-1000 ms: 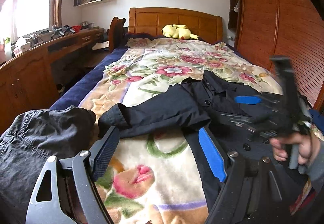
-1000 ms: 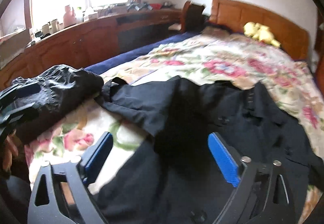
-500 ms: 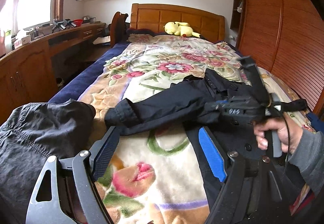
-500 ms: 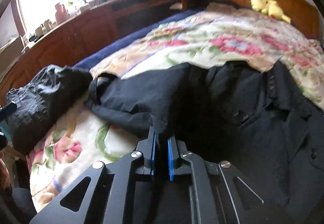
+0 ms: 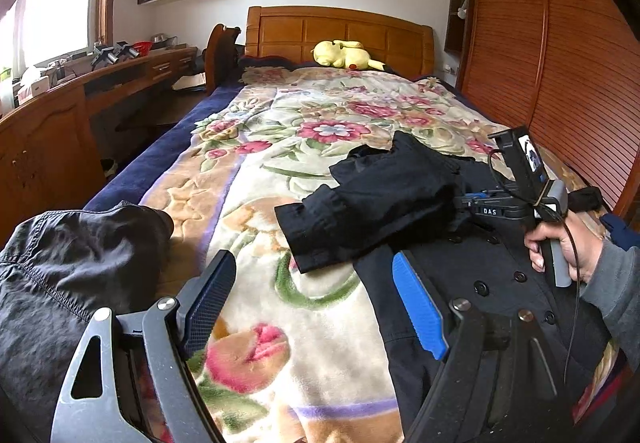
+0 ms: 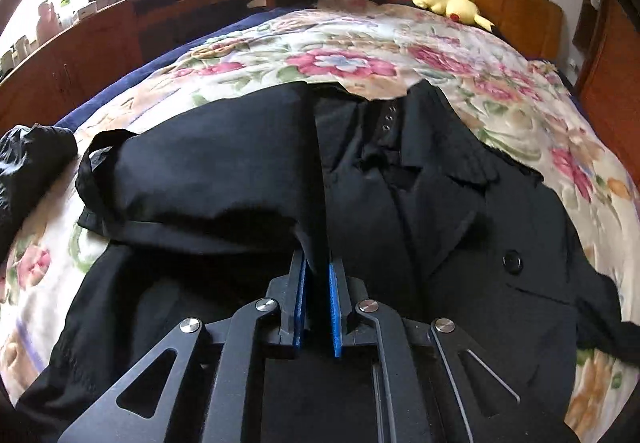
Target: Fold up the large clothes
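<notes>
My right gripper (image 6: 318, 279) is pinched on a fold of the black coat (image 6: 460, 211), blue pads w/ cloth squeezed between them; jaws have just been closing, now clamped on fabric at the sleeve's base; the sleeve (image 6: 208, 179) lies folded across the coat's front, cuff end pointing toward the left side of the bed, a loose strap looped at its tip; coat itself is spread front-up on the floral blanket (image 6: 340, 51), lapels & one big button showing in the right wrist view, hem nearest me.

From the left wrist view: my right hand (image 5: 568, 243) grips the handle at the right edge, grey sleeve on my wrist, cable trailing down; the gripper's nose is buried in the bunched black sleeve; a row of buttons runs down the coat in front of it.

My left gripper (image 5: 316, 299) hangs spread wide, nothing between the pads; the blanket shows through the gap, right pad over the coat's edge, left pad just beside a crumpled dark grey garment (image 5: 68, 275) at the bed's near-left corner; that one is apart from the coat.

Further off: yellow plush toy (image 5: 344, 55) by the wooden headboard (image 5: 340, 31); long wooden desk (image 5: 52, 135) along the left wall under the window; slatted wardrobe (image 5: 560, 63) on the right.
</notes>
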A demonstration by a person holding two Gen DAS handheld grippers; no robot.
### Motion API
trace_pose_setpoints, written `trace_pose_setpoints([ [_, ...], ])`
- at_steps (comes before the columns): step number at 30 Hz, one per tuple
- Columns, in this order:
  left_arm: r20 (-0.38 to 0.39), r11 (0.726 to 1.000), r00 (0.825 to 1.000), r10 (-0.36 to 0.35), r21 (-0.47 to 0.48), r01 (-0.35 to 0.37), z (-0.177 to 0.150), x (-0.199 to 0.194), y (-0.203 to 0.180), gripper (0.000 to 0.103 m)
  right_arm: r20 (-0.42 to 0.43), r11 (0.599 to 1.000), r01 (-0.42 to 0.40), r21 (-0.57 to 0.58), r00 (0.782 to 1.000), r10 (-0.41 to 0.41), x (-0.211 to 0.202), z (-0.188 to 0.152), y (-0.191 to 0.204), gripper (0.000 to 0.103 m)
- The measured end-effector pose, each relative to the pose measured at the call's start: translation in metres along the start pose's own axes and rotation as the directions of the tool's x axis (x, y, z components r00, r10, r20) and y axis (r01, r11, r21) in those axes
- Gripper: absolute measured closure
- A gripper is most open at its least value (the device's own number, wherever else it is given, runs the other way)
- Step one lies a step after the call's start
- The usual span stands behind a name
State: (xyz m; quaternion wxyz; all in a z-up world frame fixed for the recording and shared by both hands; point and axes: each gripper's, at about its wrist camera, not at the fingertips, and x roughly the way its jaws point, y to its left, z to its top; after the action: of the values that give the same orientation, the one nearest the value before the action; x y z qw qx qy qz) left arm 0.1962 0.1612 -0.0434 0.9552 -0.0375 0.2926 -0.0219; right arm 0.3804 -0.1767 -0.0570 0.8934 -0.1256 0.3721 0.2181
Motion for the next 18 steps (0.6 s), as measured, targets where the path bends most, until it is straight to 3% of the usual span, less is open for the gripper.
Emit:
trace_pose_setpoints([
  [7, -0.007, 1.0, 1.0, 0.014, -0.005, -0.014, -0.001, 0.003, 0.002, 0.022, 0.127, 0.999, 0.028, -0.02, 0.992, -0.025, -0.036, 0.019, 0.018, 0.085],
  [9, -0.006, 1.0, 1.0, 0.017, -0.005, -0.017, -0.001, 0.004, 0.002, 0.022, 0.181, 1.0, 0.014, -0.023, 0.984, -0.01, -0.046, 0.025, 0.023, 0.08],
  [11, -0.007, 1.0, 1.0, 0.02, -0.002, -0.02, -0.001, 0.004, 0.003, 0.022, 0.218, 0.999, -0.003, -0.037, 0.976, 0.011, -0.051, 0.025, 0.033, 0.066],
  [14, -0.009, 1.0, 1.0, 0.024, -0.001, -0.024, -0.003, 0.004, 0.004, 0.022, 0.229, 0.996, -0.048, -0.076, 0.971, 0.064, -0.049, 0.021, 0.049, 0.056],
  [18, -0.019, 0.999, 0.999, 0.034, 0.007, -0.034, -0.007, 0.005, 0.008, 0.022, 0.191, 0.988, -0.086, -0.126, 0.975, 0.11, -0.033, 0.014, 0.068, 0.053],
])
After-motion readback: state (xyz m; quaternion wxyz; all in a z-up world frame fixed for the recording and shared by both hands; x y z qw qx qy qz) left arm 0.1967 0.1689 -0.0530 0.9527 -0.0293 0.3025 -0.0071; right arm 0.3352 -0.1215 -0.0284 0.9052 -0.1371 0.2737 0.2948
